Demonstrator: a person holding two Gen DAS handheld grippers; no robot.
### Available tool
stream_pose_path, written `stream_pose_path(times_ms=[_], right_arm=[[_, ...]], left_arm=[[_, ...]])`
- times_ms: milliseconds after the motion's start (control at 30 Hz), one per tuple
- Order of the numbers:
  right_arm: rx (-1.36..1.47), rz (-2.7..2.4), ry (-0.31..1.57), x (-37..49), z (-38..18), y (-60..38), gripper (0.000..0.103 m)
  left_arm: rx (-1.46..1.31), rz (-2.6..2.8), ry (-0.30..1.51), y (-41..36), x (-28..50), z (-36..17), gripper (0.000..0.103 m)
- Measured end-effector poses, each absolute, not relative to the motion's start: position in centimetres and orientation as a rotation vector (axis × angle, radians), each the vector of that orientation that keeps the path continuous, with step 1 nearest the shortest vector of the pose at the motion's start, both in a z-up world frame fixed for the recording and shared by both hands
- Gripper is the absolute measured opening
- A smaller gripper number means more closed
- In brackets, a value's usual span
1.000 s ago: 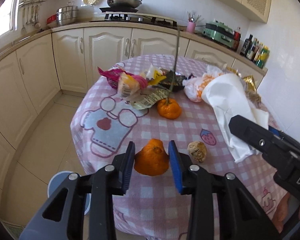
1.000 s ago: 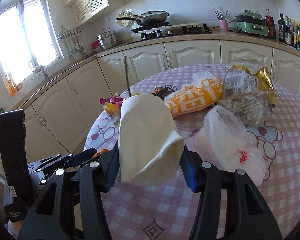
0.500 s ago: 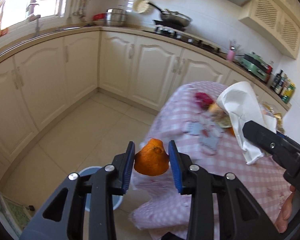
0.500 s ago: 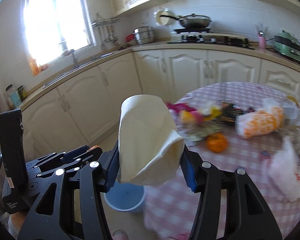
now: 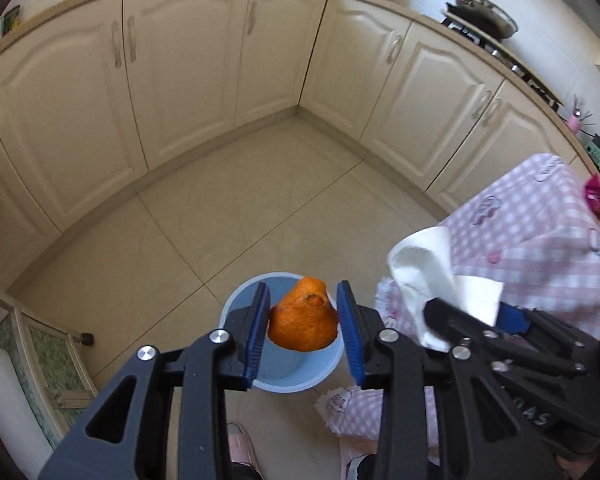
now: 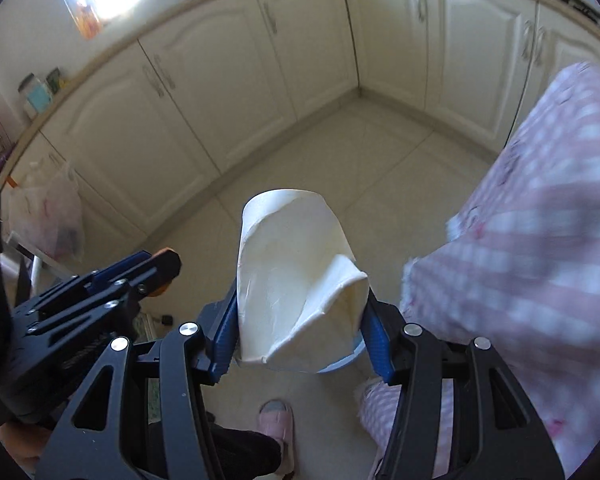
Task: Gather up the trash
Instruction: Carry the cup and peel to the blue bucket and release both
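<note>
My left gripper (image 5: pixel 303 312) is shut on a piece of orange peel (image 5: pixel 303 320), and it hangs right over a pale blue bin (image 5: pixel 288 376) that stands on the floor. In the right wrist view my right gripper (image 6: pixel 300 320) is shut on a crushed white paper cup (image 6: pixel 296 280). That cup (image 5: pixel 427 264) and the right gripper (image 5: pixel 475 320) also show at the right of the left wrist view, beside the bin. Only a sliver of the bin's rim (image 6: pixel 349 356) shows below the cup in the right wrist view.
The pink checked tablecloth (image 5: pixel 539 240) hangs close at the right of the bin. Cream cupboards (image 5: pixel 180 72) ring the beige tiled floor (image 5: pixel 220 220). A pink slipper (image 6: pixel 276 420) is near the bin. A plastic bag (image 6: pixel 48 208) hangs at the left, with a low rack (image 5: pixel 40 352) beside it.
Both grippers have swung left off the table and tipped down toward the floor. The blue bin now lies under the left gripper. Peel and cup stay held as before.
</note>
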State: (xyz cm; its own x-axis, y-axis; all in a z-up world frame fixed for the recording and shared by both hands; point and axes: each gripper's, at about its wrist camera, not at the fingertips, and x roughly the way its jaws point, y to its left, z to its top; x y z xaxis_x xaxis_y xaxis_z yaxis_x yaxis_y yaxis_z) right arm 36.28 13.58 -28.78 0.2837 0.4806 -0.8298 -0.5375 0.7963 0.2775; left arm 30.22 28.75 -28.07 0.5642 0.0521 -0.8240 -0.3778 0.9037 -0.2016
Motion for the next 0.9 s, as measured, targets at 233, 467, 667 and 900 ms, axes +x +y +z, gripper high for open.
stream_pose_path(times_ms=[233, 467, 667, 900], right_arm=[[-0.082, 0.661, 1.139, 39.5, -32.3, 17.0, 0.065], [-0.155, 0.55, 1.077, 39.0, -32.2, 15.9, 0.066], [-0.203, 0.473, 0.958, 37.9, -29.8, 14.3, 0.067], [-0.169, 0.453, 0.846, 37.9, -26.7, 12.2, 0.068]], left_arm=[[-0.409, 0.285, 0.99, 31.7, 32.3, -31.9, 0.033], [-0.416, 0.258, 1.027, 31.6, 33.4, -34.2, 0.033], [-0.399, 0.225, 1.039, 29.9, 34.6, -34.2, 0.034], [-0.378, 0.23, 0.982, 28.4, 34.7, -31.0, 0.049]])
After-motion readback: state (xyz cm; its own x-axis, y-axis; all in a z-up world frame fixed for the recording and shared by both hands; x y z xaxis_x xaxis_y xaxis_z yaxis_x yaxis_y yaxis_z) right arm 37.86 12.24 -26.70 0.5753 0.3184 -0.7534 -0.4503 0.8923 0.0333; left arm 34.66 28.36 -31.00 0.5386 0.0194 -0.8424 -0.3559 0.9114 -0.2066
